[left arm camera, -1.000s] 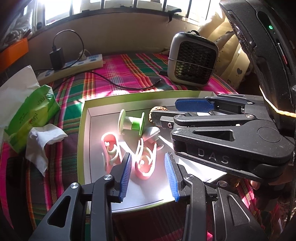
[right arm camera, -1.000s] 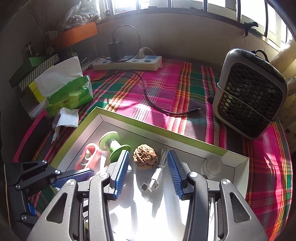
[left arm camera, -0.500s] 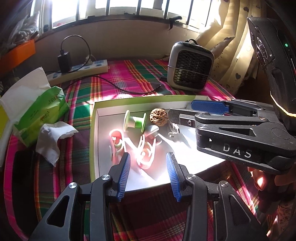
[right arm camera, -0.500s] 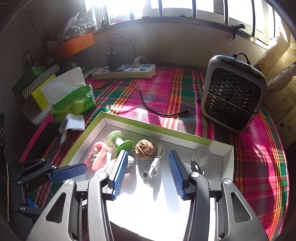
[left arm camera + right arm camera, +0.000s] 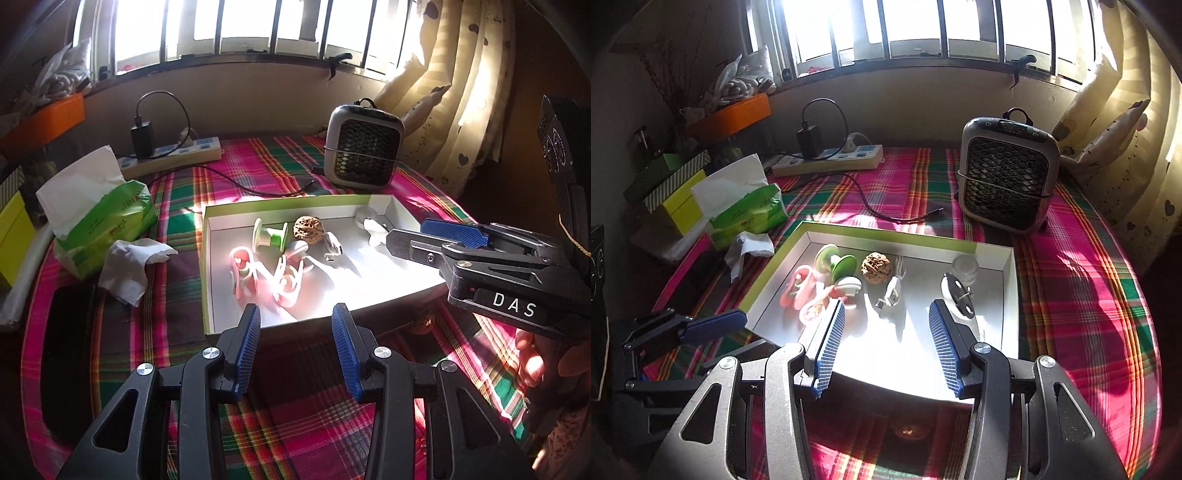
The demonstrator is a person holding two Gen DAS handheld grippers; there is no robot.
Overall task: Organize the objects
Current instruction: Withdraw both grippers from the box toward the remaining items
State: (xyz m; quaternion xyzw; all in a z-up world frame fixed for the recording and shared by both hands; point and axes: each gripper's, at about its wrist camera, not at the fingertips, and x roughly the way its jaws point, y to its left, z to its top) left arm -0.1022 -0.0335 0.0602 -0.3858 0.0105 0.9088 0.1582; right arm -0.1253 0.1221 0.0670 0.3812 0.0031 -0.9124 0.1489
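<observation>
- Tray (image 5: 1007, 295), white inside with a green rim, lies on the plaid cloth (image 5: 1071, 295) in front of the heater (image 5: 1008, 177).
- Inside it: green spool (image 5: 836, 263), walnut (image 5: 876, 267), white USB plug (image 5: 892, 295), pink clips (image 5: 258, 273), black disc (image 5: 957, 295), clear cap (image 5: 964, 266).
- Left gripper (image 5: 295, 332) hovers at the tray's near edge, jaws apart, nothing held.
- Right gripper (image 5: 886, 339) hangs over the tray's near part, jaws apart, nothing between them.
- Tissue pack (image 5: 99, 221) sits left of the tray.
</observation>
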